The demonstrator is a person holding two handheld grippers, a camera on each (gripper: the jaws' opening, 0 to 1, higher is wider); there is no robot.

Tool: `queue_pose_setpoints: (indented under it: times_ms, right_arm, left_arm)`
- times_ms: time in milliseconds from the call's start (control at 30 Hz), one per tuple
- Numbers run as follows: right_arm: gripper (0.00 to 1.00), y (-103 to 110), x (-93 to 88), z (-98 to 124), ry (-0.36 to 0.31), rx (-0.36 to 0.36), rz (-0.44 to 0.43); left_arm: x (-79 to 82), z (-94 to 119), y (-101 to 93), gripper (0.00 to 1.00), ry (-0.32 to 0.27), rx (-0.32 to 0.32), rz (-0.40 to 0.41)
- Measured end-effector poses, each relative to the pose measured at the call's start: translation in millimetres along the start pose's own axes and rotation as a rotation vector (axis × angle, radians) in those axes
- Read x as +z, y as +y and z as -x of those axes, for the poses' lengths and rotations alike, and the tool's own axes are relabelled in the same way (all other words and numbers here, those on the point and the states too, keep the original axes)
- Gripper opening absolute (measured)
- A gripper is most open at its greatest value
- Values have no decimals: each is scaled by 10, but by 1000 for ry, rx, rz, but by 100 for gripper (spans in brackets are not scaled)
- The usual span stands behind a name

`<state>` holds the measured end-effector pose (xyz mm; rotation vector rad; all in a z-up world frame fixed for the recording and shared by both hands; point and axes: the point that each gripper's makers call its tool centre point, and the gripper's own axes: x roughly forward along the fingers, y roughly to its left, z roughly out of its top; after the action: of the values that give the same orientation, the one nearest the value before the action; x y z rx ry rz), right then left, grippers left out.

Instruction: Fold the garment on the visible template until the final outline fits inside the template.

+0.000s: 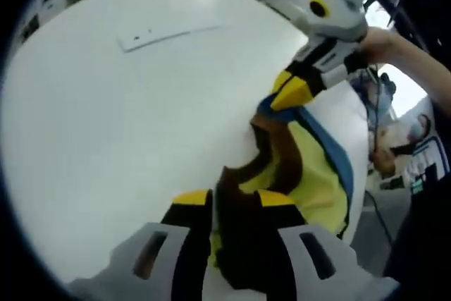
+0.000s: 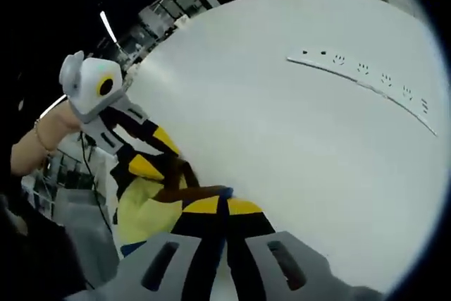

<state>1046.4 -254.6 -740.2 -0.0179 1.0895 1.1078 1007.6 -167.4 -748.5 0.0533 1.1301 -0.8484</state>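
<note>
Both grippers clench the garment (image 1: 310, 174), a yellow, brown and blue piece bunched at the near right edge of the white table (image 1: 127, 125). The left gripper (image 1: 236, 206) pinches brown cloth; the right gripper (image 2: 223, 206) grips its blue edge.

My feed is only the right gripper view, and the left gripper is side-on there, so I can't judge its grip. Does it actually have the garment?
Observer: Yes. In the left gripper view, the left gripper has a bunched brown fold of the garment between its jaws.
Operator: How does the cloth run from there to my gripper?
Observer: A yellow panel with a blue band along its outer edge leads up to the right gripper, which pinches the cloth at the end of that blue band.
</note>
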Motion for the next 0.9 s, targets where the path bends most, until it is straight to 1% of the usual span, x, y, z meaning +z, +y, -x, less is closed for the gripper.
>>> queue_pose_setpoints:
  times_ms: [100,167,267,300,500,600,700,800,900]
  right_arm:
    - [1,28,-2,26,4,1,49]
    - [1,37,2,48,1,4,58]
    - [1,65,21,103,-9,5,78]
    - [1,76,29,121,-13,4,83]
    - [1,150,64,226,-36,4,99]
    - [1,182,85,287,-56,-2,111]
    - [1,231,119,374,-85,-7,128]
    - [1,276,150,465,-116,-14,139]
    - [1,310,150,548,-128,-19,153]
  left_arm:
    - [20,28,-14,14,-11,1,-17]
    - [39,47,-4,10,-23,11,-24]
    - [75,92,-9,1,-44,15,-19]
    - [81,107,-6,0,-48,18,-15]
    - [92,178,-5,0,-61,40,-20]
    - [130,249,20,0,-91,65,-5]
    - [162,336,37,0,-115,87,-11]
    - [221,470,39,0,-152,113,-15]
    - [276,579,32,0,-184,129,-15]
